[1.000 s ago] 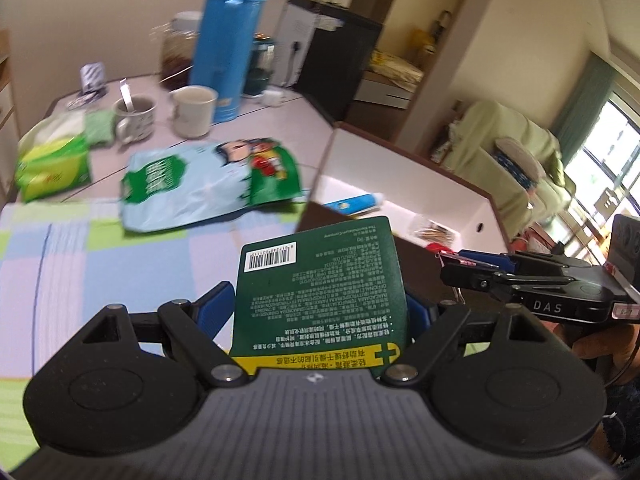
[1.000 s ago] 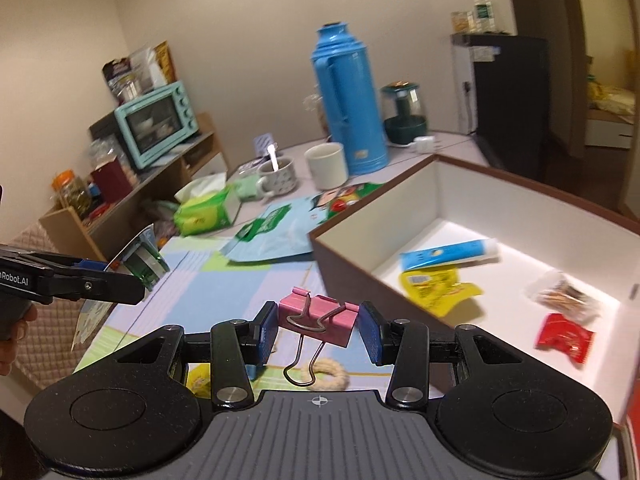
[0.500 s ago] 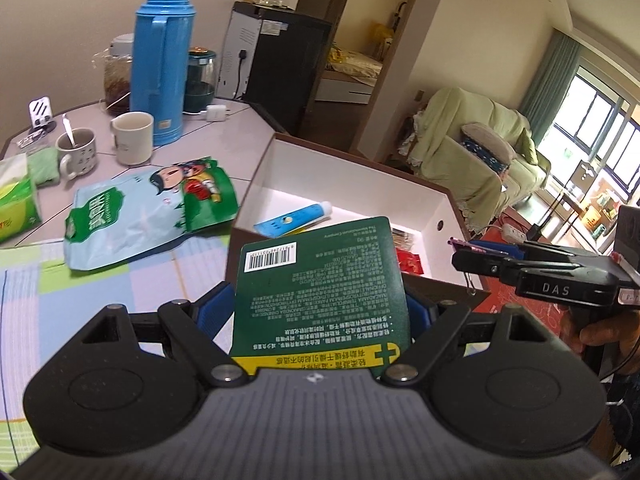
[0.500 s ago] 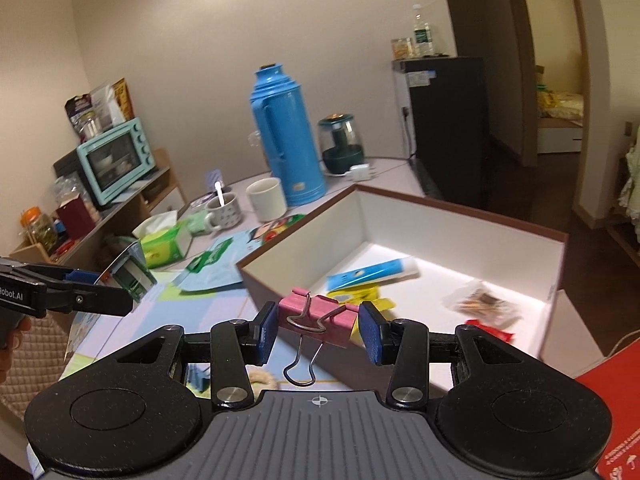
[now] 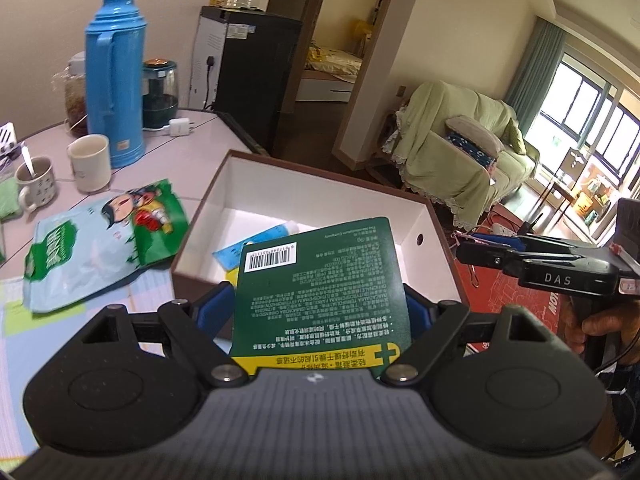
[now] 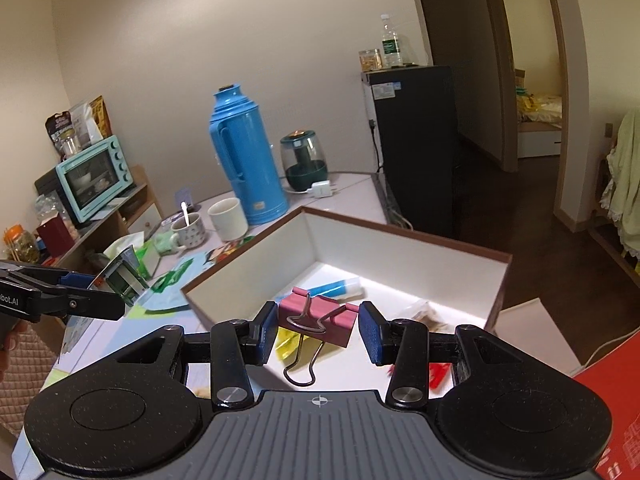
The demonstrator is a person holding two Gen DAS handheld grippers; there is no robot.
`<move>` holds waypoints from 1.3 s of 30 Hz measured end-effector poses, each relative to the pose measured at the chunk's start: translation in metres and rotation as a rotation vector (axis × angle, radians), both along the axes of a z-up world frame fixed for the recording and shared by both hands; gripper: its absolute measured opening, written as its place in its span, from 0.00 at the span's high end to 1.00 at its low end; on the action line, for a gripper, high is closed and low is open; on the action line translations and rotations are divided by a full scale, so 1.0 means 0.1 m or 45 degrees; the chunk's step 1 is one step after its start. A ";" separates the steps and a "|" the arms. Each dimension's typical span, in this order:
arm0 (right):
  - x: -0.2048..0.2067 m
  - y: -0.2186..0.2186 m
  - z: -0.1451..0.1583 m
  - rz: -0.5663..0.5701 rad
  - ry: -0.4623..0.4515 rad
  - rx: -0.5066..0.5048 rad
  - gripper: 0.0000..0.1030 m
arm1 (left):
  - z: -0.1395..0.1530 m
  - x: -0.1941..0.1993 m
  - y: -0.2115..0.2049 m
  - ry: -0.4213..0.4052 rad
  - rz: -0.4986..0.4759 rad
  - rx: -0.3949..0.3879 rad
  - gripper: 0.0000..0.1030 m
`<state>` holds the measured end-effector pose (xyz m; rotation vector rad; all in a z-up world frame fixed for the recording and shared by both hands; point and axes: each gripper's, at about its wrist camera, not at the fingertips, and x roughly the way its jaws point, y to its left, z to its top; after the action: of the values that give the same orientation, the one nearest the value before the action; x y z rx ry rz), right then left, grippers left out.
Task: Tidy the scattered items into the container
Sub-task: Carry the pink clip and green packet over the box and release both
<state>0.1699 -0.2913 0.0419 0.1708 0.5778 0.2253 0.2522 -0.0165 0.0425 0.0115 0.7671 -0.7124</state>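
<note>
Left gripper (image 5: 318,312): jaws clamped on one green packet (image 5: 320,292), held over the near wall of the box (image 5: 320,188). Right gripper (image 6: 318,330): jaws apart, one pink clip (image 6: 318,320) between the pads over the box; whether either pad touches it cannot be told. Box contents: one blue tube (image 6: 334,289), one yellow sachet (image 6: 286,345), one red sachet (image 6: 438,374), one clear packet (image 6: 426,314). Beside the box: one snack bag (image 5: 100,236), two cups, one thermos (image 5: 114,80).

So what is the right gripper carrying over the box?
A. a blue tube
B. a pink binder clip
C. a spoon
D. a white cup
B: in the right wrist view, the pink binder clip sits between the fingers of the right gripper, above the open white box; whether the fingers are pinching it or letting go is unclear, since gaps show on both sides.
</note>
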 end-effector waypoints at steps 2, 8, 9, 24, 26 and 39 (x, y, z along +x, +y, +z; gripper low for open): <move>0.08 -0.09 0.01 0.014 0.010 0.003 0.58 | 0.01 0.07 -0.11 -0.009 -0.019 0.012 0.19; 0.41 -0.36 0.01 0.105 0.074 0.018 0.58 | 0.04 0.39 -0.48 -0.027 -0.105 0.064 0.19; 0.47 -0.39 0.00 0.126 0.090 0.015 0.58 | 0.03 0.44 -0.54 -0.027 -0.123 0.079 0.19; 1.12 -0.41 -0.46 0.557 0.443 -0.303 0.58 | -0.67 1.10 -1.53 0.100 -0.558 0.449 0.19; 1.17 -0.37 -0.54 0.618 0.490 -0.350 0.58 | -0.81 1.14 -1.64 0.132 -0.640 0.508 0.19; 1.38 -0.23 -0.90 0.811 0.665 -0.479 0.58 | -1.48 1.13 -2.01 0.216 -0.964 0.677 0.19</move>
<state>0.3078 -0.3141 -0.0479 -0.3404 1.1761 0.6928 0.3650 -0.2176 -0.1052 0.7656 1.1111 -1.2104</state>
